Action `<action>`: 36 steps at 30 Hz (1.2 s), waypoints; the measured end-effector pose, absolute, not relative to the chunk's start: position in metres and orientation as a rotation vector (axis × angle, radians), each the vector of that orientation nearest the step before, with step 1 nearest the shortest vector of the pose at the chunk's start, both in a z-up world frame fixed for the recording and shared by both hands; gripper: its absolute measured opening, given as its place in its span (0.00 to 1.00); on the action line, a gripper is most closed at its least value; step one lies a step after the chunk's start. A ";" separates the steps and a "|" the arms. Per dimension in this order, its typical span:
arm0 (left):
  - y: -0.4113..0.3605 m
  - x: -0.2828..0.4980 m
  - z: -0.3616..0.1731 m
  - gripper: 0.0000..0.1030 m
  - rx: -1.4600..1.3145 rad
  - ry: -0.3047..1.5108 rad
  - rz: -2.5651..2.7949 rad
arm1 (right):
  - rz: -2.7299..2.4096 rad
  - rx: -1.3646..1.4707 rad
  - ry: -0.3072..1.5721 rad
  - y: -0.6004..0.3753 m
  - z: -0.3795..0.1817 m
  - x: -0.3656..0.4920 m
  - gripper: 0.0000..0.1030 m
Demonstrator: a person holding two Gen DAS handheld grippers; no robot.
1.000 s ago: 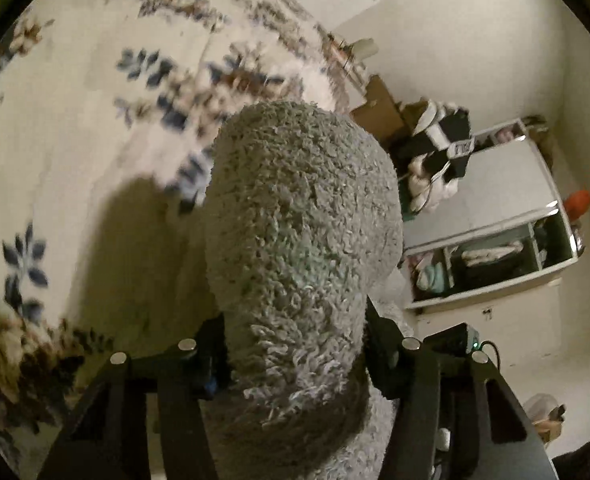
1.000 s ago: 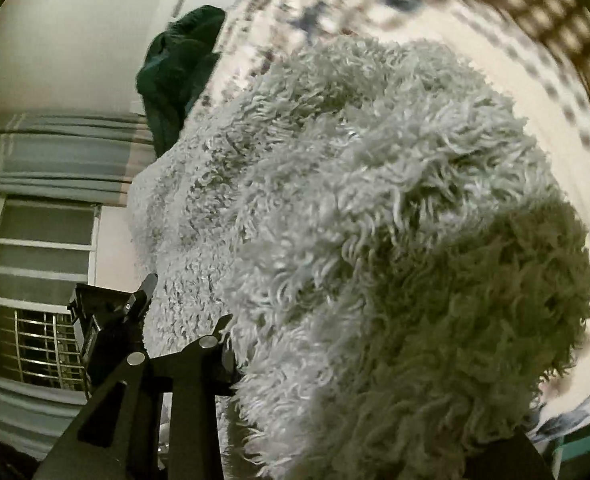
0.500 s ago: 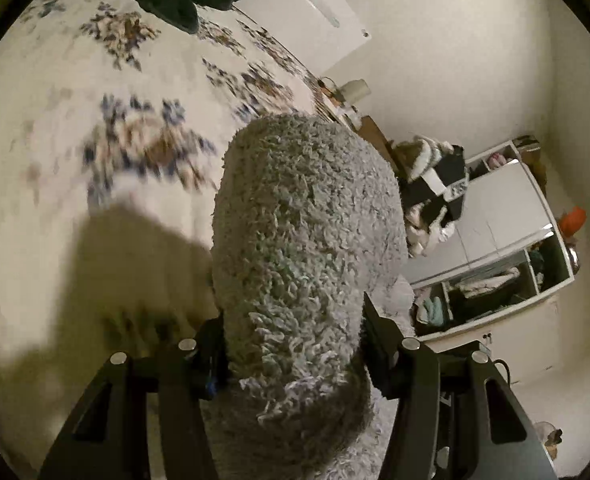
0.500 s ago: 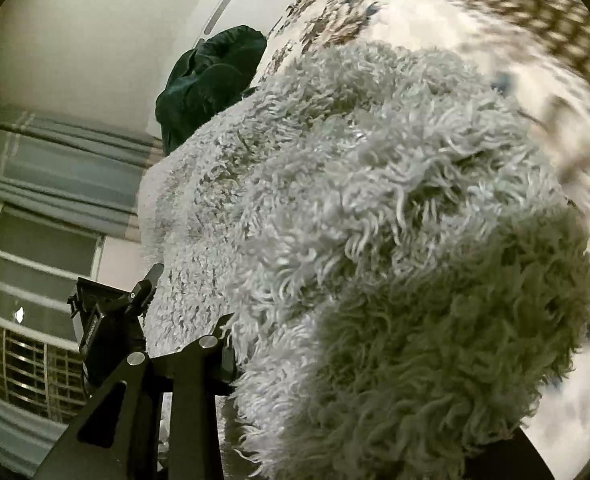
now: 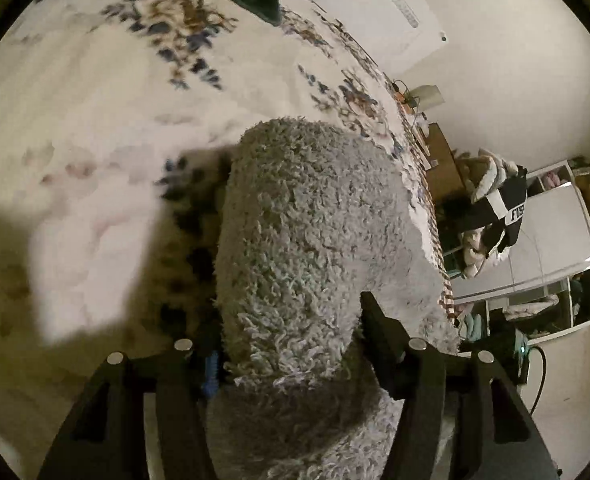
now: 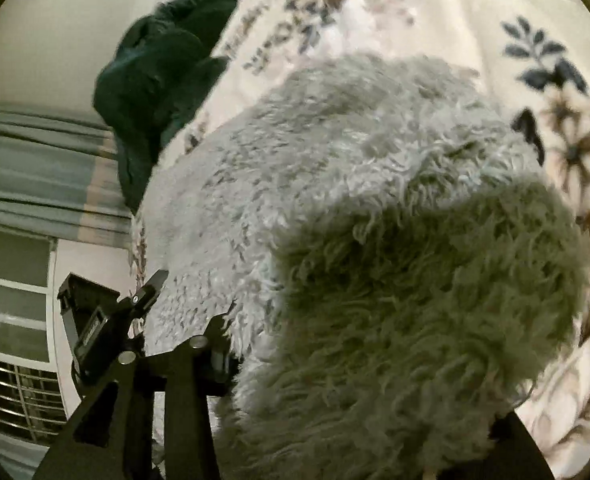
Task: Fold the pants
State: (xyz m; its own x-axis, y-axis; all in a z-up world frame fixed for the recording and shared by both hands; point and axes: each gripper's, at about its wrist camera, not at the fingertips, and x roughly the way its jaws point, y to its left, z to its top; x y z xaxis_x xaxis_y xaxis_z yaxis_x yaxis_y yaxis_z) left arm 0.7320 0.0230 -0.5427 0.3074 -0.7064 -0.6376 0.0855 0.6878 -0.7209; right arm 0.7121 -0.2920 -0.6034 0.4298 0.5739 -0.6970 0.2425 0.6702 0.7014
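grey fleece pants (image 5: 307,248) clamped between left claw (image 5: 291,344) jaws

pants (image 5: 303,240) carried farther over bedspread (image 5: 75,100), toward green garment (image 6: 163,76)

Probably a home bedroom: floral bedspread (image 5: 95,92), open wardrobe (image 5: 555,248).

The fluffy grey pants (image 6: 375,240) bury the right tongs' (image 6: 355,380) tips, and the floral bedspread (image 5: 95,120) is blurred.
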 end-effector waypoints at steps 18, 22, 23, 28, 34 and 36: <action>-0.011 0.652 -0.477 0.93 -0.031 1.090 -0.233 | -0.305 0.362 1.187 -0.312 -0.524 0.642 1.00; -0.020 0.633 -0.447 0.93 0.012 1.034 -0.216 | -0.341 0.259 1.097 -0.289 -0.475 0.620 1.00; -0.020 0.627 -0.438 0.93 0.011 1.025 -0.213 | -0.335 0.246 1.078 -0.283 -0.464 0.614 1.00; -0.023 0.589 -0.385 0.93 -0.006 0.984 -0.214 | -0.313 0.217 1.022 -0.264 -0.405 0.583 1.00; -0.022 0.525 -0.311 0.93 -0.022 0.967 -0.202 | -0.276 0.181 0.959 -0.251 -0.316 0.514 1.00; -0.022 0.500 -0.284 0.93 -0.022 0.953 -0.198 | -0.263 0.163 0.928 -0.248 -0.281 0.487 1.00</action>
